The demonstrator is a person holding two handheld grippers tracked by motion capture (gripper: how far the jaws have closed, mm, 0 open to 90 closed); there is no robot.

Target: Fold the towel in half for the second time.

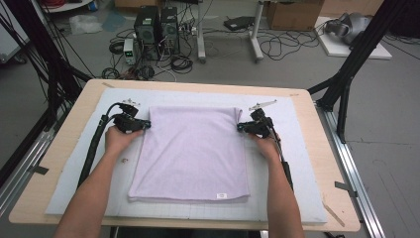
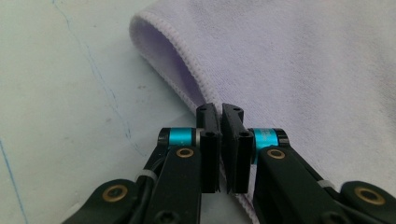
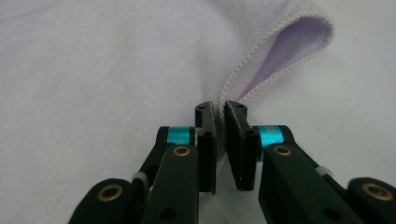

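A folded lilac towel [image 1: 193, 153] lies flat in the middle of the pale mat [image 1: 297, 173], a small white label at its near edge. My left gripper [image 1: 145, 124] is at the towel's left edge near the far corner, shut on the stitched hem [image 2: 196, 88]. My right gripper [image 1: 241, 127] is at the right edge near the far corner, shut on the hem [image 3: 233, 79] there. In both gripper views the towel's folded layers gape open just beyond the jaws. My left gripper [image 2: 220, 112] and right gripper [image 3: 218, 108] each pinch the edge between nearly closed jaws.
The mat covers a wooden table [image 1: 327, 148]. Black frame legs [image 1: 346, 79] stand at the table's right and left sides. Computer towers [image 1: 157, 27] and cables sit on the floor beyond the far edge.
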